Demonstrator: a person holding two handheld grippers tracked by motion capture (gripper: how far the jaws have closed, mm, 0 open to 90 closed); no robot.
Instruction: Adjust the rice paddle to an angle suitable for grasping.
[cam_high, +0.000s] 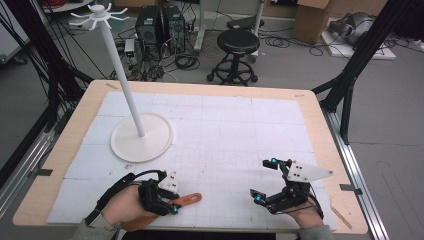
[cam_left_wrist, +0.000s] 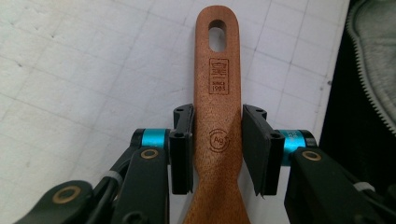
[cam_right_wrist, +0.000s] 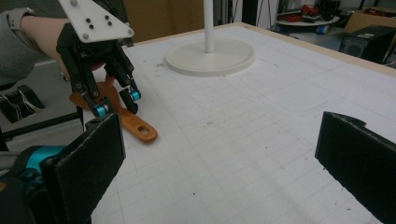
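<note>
- Looking at the spatula: wooden, flat on the white mat at the near-left edge, handle pointing toward table centre, hang-hole at the far tip, stamped logo on the neck.
- Left gripper straddles the handle w/ a pad on each side; left pad sits right against the wood, right pad looks touching or a hair off, so I read it as clamped on the spatula. No earlier pic, so just that.
- In the high view I see my left gripper over the spatula, hand behind it, blade end tucked under the hand at the table edge.
- From the right gripper view the spatula lies flat on the mat, left gripper coming down on its handle.
- Right gripper: jaws wide apart, nothing between them, hovering at near-right of mat, well apart from the spatula.
- Farther out: white stand w/ round base on mat's far-left, thin pole going up to a hook crown.
- Beyond the table: black stool on the floor.
</note>
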